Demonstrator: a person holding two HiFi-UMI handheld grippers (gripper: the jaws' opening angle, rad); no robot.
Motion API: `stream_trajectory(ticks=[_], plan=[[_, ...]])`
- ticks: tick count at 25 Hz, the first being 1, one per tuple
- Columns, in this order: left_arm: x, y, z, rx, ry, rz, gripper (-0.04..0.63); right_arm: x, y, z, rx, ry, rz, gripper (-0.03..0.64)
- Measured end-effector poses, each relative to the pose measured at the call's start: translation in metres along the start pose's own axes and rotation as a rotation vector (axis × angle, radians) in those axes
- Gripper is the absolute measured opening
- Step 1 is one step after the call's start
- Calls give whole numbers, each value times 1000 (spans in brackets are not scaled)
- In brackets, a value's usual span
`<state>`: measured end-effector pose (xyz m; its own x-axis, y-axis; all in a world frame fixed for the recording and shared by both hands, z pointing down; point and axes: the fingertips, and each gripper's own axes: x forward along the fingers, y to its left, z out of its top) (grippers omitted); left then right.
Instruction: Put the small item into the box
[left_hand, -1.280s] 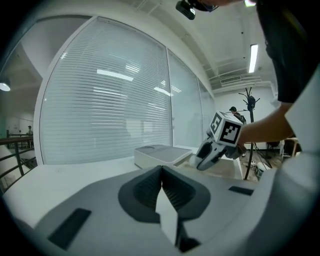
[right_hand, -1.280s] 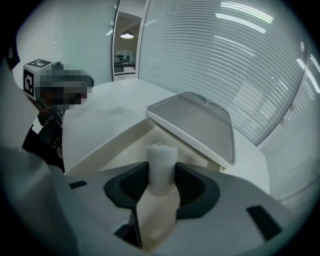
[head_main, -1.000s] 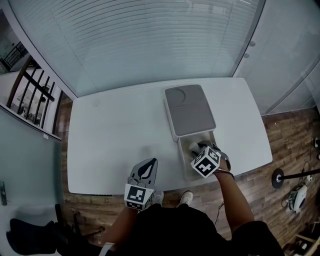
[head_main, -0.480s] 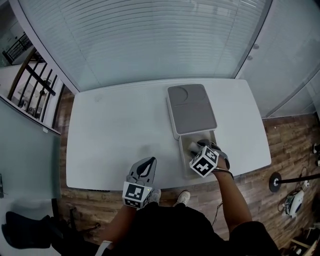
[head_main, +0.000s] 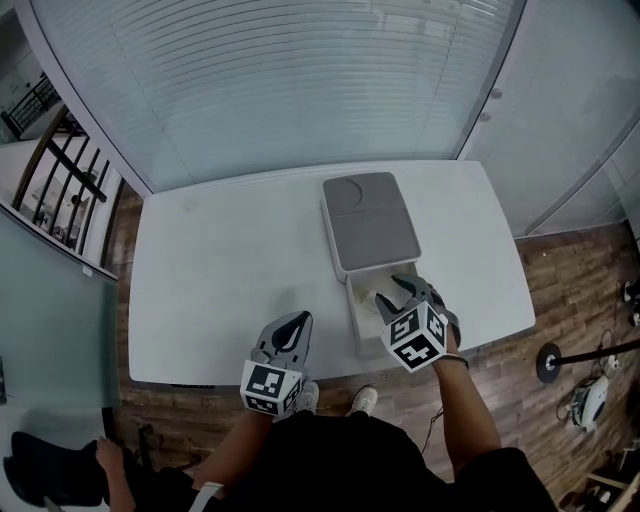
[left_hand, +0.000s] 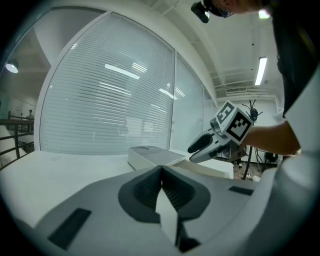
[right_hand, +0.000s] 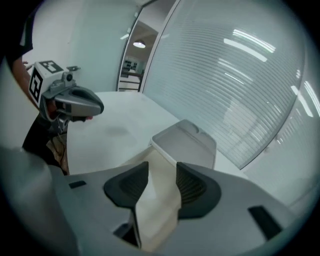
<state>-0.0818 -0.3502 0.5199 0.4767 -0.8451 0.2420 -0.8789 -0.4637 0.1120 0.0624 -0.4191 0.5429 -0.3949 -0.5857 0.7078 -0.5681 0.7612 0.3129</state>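
Release is judged done: over the open grey-lidded white plastic box (head_main: 350, 305) at five o'clock, the right gripper (head_main: 405, 292) is seen with spread jaws closing on nothing (small pale item (head_main: 381, 296) seemingly inside). The left gripper (head_main: 298, 322) is pressed together, empty. Lifting clear is called for.

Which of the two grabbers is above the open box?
The right gripper: it hangs over the box at its open end, jaws apart and closing, nothing between them. The left gripper, jaws together, is over the table, away from the box.

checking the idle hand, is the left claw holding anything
No, the left claw has its jaws closed flush together with nothing between them.
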Motion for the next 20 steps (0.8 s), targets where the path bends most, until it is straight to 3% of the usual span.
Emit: stream_trajectory(ticks=[5,9,15,20], plan=[[1,-14,28,-23,-43,-32,11,-45,-15,26,126,-192,-105,122],[2,-18,37,-32,-43,-31,11,-72,-34,25,270,-337,-173,7],[1,-15,41,-10,-45,3,11,-101,-40,16,486,-499,-208,5],[4,-16,58,22,-89,40,11,-134,-40,21,515,-635,-286,5]])
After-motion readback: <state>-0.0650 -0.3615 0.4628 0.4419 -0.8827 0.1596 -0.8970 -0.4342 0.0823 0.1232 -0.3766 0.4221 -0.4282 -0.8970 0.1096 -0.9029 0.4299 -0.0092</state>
